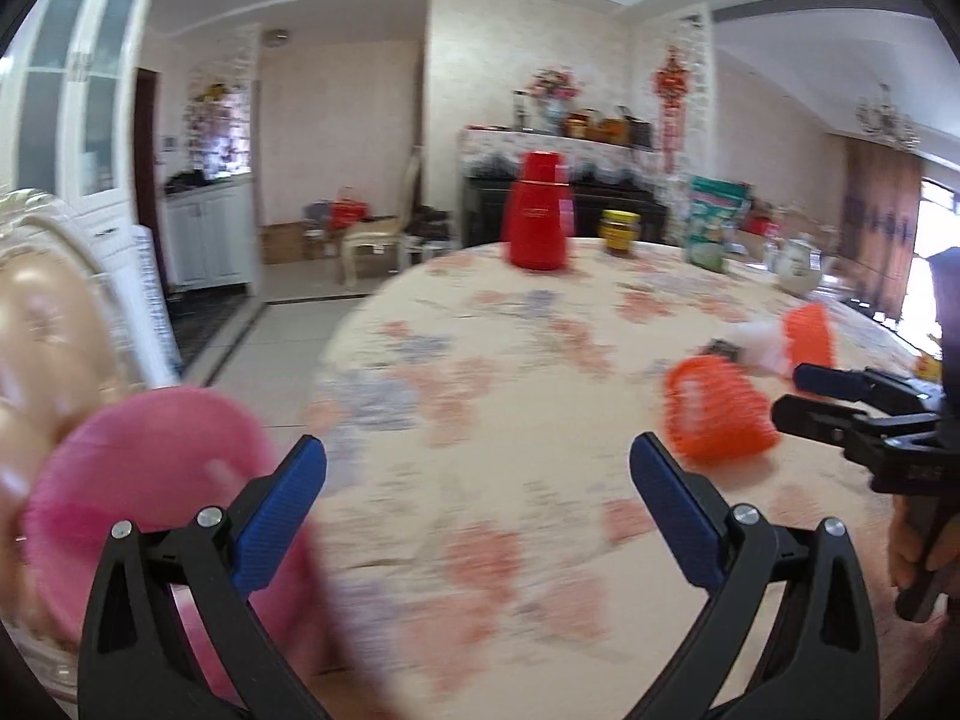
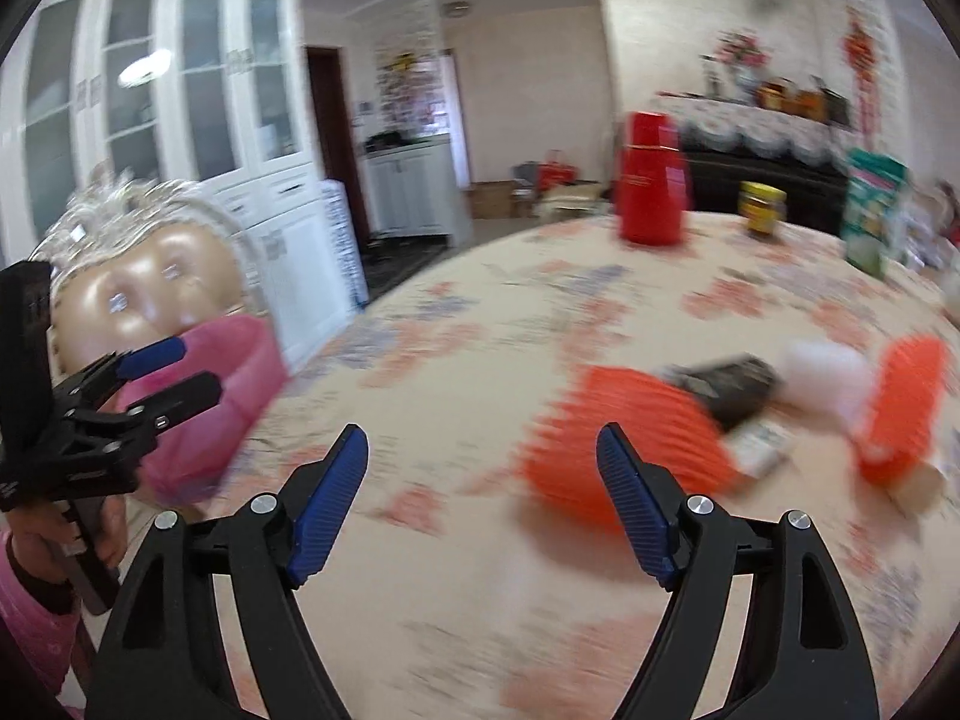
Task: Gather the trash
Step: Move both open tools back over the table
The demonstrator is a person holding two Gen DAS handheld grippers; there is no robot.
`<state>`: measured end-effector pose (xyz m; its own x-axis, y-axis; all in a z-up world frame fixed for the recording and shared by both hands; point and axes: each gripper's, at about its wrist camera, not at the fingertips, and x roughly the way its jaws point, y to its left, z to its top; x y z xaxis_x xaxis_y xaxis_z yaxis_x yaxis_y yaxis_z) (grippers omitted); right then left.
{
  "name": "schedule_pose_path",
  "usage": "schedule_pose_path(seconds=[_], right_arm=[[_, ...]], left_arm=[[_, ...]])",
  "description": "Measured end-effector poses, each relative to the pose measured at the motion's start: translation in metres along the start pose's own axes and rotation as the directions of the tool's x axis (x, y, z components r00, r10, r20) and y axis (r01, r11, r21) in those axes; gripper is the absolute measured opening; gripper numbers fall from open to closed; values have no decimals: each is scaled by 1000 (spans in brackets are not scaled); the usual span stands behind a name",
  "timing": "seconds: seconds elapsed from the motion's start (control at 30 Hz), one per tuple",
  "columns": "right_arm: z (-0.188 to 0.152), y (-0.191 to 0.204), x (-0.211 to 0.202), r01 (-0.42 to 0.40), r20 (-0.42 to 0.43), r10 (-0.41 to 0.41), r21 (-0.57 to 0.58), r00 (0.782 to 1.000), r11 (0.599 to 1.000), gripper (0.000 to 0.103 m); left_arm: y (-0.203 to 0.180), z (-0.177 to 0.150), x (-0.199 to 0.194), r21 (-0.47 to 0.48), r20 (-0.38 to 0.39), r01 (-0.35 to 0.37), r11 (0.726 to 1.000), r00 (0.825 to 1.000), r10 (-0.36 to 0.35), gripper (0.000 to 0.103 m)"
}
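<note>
We are holding both claws open and empty; the nearest orange wrapper [image 2: 624, 450] is lying just beyond our right gripper [image 2: 483, 459], far right of our left gripper [image 1: 477, 468].

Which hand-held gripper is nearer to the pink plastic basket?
Left. The left hand-held gripper is right beside the pink plastic basket; the right hand-held gripper is farther away, facing the orange ribbed cup.

We see cream floral tablecloth [image 2: 480, 360], pink basket [image 2: 228, 384], two orange ribbed baskets [image 2: 624, 450], red flask [image 2: 651, 180], yellow-lidded jar [image 2: 762, 207], blue pads on black fingers [image 2: 330, 504].
</note>
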<state>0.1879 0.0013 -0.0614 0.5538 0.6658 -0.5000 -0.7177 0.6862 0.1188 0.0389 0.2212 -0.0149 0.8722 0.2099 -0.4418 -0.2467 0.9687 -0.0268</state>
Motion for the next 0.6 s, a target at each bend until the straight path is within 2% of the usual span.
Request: schedule_pose_path(seconds=[0.17, 0.3, 0.4, 0.5, 0.6], right_arm=[[-10, -69, -28, 129, 15, -131, 98, 991, 987, 75], [-16, -119, -48, 226, 25, -233, 158, 972, 961, 75], [-20, -147, -56, 270, 27, -282, 212, 959, 939, 75], [-28, -170, -64, 283, 39, -306, 286, 951, 916, 75], [-32, -183, -66, 299, 32, -324, 306, 946, 904, 75]], left_arm=[[-60, 10, 27, 3, -15, 95, 995, 995, -95, 98], [-103, 16, 57, 4, -65, 148, 989, 987, -148, 98], [-135, 19, 80, 8, -111, 172, 985, 979, -170, 98], [-160, 21, 103, 27, -132, 153, 988, 980, -148, 98], [-174, 24, 128, 34, -151, 118, 992, 982, -111, 98]])
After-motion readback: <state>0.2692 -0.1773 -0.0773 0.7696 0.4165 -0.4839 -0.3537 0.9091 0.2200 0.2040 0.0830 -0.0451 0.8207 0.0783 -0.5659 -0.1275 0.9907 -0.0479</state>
